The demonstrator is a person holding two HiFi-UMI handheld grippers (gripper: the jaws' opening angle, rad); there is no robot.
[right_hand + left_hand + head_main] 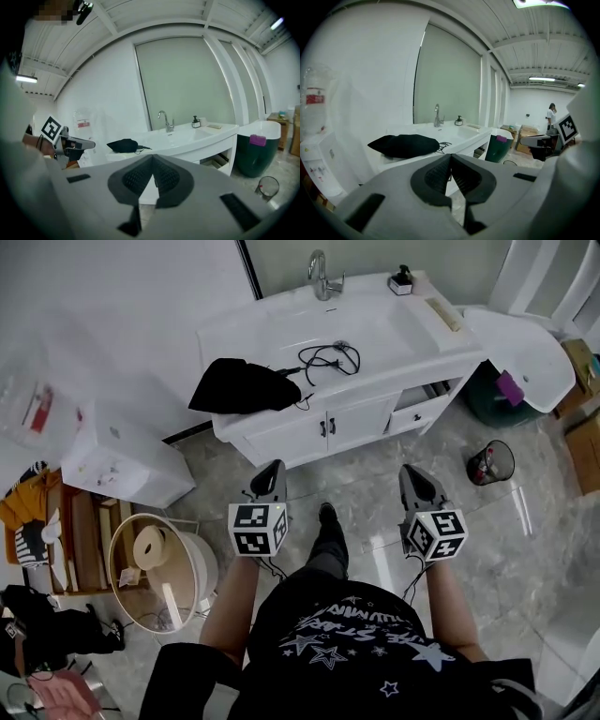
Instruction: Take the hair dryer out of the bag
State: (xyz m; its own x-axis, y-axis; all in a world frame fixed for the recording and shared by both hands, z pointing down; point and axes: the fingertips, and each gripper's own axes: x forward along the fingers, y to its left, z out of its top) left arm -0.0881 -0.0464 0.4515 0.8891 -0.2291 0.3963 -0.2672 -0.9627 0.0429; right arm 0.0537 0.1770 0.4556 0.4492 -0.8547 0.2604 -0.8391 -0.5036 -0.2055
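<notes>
A black bag (242, 385) lies on the left end of the white vanity counter (394, 329), with a black cord (330, 357) trailing from it toward the basin. The hair dryer itself is hidden. The bag also shows in the left gripper view (404, 144) and in the right gripper view (123, 145). My left gripper (273, 471) and right gripper (412, 472) are both shut and empty. They hang over the floor in front of the vanity, a good way short of the bag.
A tap (321, 276) and a soap bottle (401, 279) stand at the back of the counter. A wire bin (492, 462) sits on the floor at right, near a white tub (525, 352). At left are a white box (122, 460) and a round mirror (155, 563).
</notes>
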